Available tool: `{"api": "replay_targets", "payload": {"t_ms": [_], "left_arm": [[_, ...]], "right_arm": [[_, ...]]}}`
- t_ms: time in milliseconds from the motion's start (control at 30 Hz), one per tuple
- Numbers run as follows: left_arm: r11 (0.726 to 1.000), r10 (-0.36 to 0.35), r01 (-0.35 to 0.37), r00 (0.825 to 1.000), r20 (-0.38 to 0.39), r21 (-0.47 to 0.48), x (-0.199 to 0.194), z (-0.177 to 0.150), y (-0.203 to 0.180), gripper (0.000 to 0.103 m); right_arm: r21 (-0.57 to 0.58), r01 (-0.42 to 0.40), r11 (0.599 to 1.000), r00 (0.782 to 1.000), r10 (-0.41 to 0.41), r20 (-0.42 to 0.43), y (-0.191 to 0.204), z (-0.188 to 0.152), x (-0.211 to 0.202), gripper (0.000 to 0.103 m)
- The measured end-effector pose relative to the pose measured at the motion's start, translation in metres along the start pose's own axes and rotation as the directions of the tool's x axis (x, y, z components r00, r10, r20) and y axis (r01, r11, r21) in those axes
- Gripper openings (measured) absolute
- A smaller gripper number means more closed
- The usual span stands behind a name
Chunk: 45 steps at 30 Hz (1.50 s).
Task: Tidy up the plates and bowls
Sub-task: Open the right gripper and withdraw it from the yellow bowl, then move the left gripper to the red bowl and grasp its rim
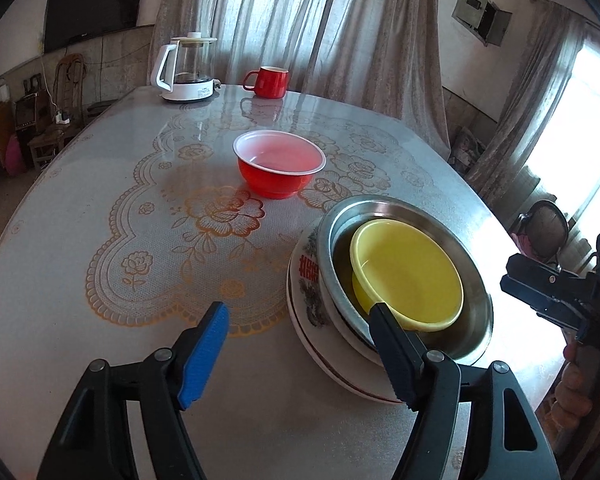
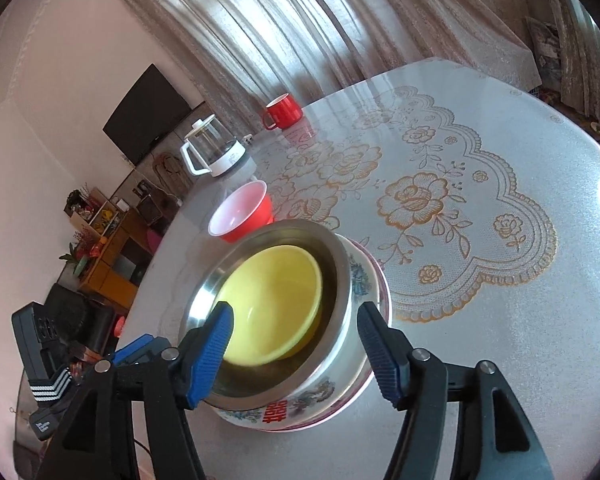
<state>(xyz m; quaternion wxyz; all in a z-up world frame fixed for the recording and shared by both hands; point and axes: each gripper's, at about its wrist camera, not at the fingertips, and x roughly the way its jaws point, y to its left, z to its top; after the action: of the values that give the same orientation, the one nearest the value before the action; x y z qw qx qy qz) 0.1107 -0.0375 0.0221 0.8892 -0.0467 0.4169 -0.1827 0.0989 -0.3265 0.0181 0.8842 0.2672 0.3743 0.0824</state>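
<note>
A yellow bowl [image 1: 408,276] [image 2: 276,304] sits inside a steel bowl [image 1: 340,248] [image 2: 340,264], which rests in a white patterned bowl [image 1: 306,280] [image 2: 300,400] on a plate [image 1: 340,380] [image 2: 382,308]. A red bowl [image 1: 278,168] [image 2: 242,212] stands alone further back on the table. My left gripper [image 1: 300,322] is open and empty, just left of and above the stack. My right gripper [image 2: 296,320] is open and empty, its jaws standing on either side of the stack's near rim; it also shows in the left wrist view [image 1: 540,288].
A glass kettle on a white base [image 1: 188,68] [image 2: 214,150] and a red mug [image 1: 270,80] [image 2: 284,111] stand at the far edge of the round table [image 1: 80,248] [image 2: 500,320], which has a lace-patterned cover. Chairs and a cabinet stand beyond the table.
</note>
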Motion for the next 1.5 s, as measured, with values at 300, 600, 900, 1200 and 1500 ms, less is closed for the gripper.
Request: {"api": "replay_targets", "payload": {"t_ms": [300,600,900,1200,1500], "left_arm": [[1.000,-0.001,0.000,1.000,-0.009,-0.019,0.004,0.003,0.012,0.076],[0.998,0.029,-0.031,0.999,-0.045,-0.055,0.018,0.008,0.030,0.075],[0.980,-0.020,-0.001,0.994,-0.104,-0.199,0.041,0.023,0.074,0.075],[0.978,-0.055,0.037,0.995,-0.081,-0.205,0.059,0.058,0.086,0.075],[0.974,-0.083,0.072,0.996,-0.042,-0.213,0.090,0.100,0.093,0.053]], "right_arm": [[0.048,-0.154,0.987,0.985,0.157,-0.074,0.021,0.021,0.021,0.065],[0.026,-0.208,0.978,0.967,0.210,-0.146,0.044,0.039,0.052,0.065],[0.074,-0.217,0.973,0.955,0.227,-0.189,0.051,0.067,0.093,0.065],[0.163,-0.199,0.966,0.945,0.233,-0.230,0.051,0.101,0.144,0.065],[0.246,-0.121,0.962,0.948,0.185,-0.258,0.034,0.118,0.195,0.065]]}}
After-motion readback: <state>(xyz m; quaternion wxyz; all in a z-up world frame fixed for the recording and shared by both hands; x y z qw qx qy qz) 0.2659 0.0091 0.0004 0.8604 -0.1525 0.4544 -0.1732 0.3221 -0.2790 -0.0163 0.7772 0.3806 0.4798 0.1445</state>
